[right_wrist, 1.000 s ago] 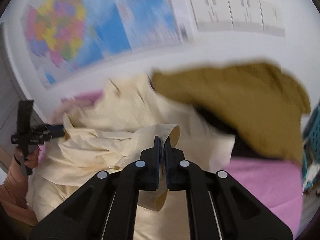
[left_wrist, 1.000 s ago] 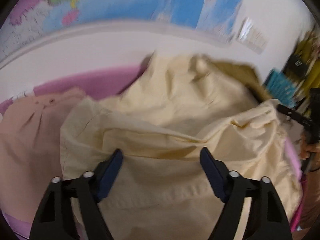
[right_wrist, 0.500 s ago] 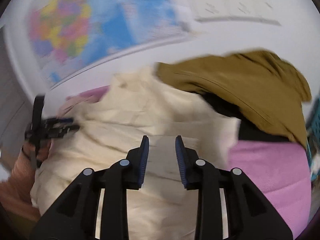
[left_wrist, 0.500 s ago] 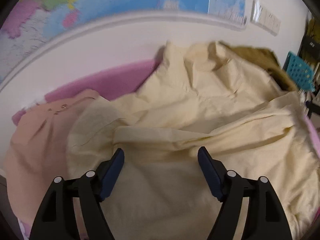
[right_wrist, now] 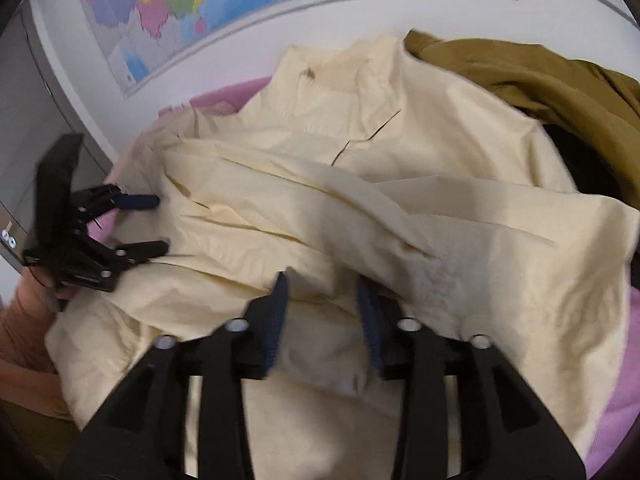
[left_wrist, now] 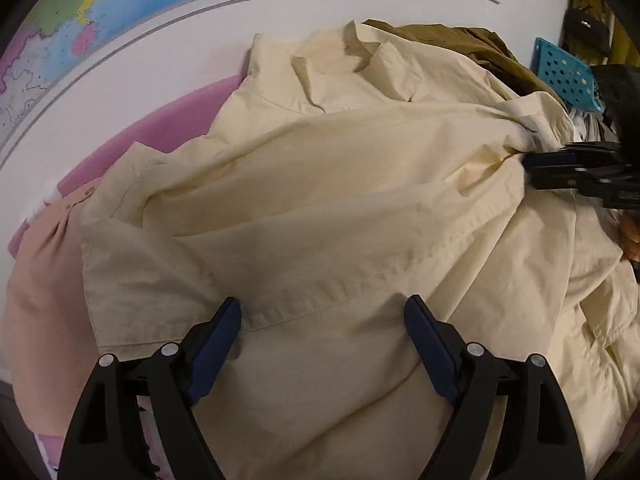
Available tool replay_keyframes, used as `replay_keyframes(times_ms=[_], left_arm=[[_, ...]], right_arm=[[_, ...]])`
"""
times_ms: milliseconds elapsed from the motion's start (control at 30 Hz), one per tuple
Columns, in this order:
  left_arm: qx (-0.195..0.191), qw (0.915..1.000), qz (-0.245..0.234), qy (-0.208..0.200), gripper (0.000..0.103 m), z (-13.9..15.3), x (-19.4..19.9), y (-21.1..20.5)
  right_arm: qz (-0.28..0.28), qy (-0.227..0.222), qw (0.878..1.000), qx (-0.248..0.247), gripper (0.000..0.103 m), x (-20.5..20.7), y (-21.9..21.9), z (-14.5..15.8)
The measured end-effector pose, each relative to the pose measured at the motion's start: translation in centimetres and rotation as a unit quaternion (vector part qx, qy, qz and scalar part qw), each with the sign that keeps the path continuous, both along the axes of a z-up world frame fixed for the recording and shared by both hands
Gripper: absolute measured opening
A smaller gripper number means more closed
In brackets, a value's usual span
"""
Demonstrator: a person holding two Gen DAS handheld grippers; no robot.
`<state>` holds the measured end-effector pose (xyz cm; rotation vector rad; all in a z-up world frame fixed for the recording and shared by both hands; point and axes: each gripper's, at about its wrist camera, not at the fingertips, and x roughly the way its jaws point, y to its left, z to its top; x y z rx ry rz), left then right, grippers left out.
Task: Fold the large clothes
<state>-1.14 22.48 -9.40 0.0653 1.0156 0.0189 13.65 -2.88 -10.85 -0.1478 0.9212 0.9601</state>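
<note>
From the left wrist, the cream shirt (left_wrist: 340, 208) lies spread on the pink bed cover (left_wrist: 180, 120), collar toward the wall map (left_wrist: 120, 12). The left gripper (left_wrist: 322, 332) hangs just above the shirt's stitched hem, fingers wide apart and released; the hem runs crosswise between them. From the right wrist, the right gripper (right_wrist: 322, 312) stands over a crumpled fold of the shirt (right_wrist: 360, 208), near the olive garment (right_wrist: 540, 80). Its fingers have just been opening; cloth lies between them but is not pinched. The left hand seems nearer a clean edge.
</note>
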Motion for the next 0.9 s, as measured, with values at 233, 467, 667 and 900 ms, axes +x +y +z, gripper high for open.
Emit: replay_keyframes(times_ms=[233,467,667,900], left_arm=[[-0.010,0.9991,0.012,-0.039,0.083,2.2,-3.1,0.0],[-0.053,0.9952,0.055,-0.061,0.089,2.5,-7.9,1.9],[-0.118,0.9846,0.101,-0.080,0.089,2.8,-12.4,4.1],[-0.204,0.9667,0.111,-0.107,0.095,2.7,-18.0,5.7]], right_arm=[[-0.014,-0.019,1.000,0.021,0.052,-2.6,-5.0,2.4],[-0.058,0.027,0.998,0.017,0.056,-1.7,-7.4,-0.4],[-0.084,0.035,0.993,0.080,0.058,-2.5,-10.4,1.2],[-0.104,0.032,0.987,0.122,0.069,-6.8,-16.0,2.7]])
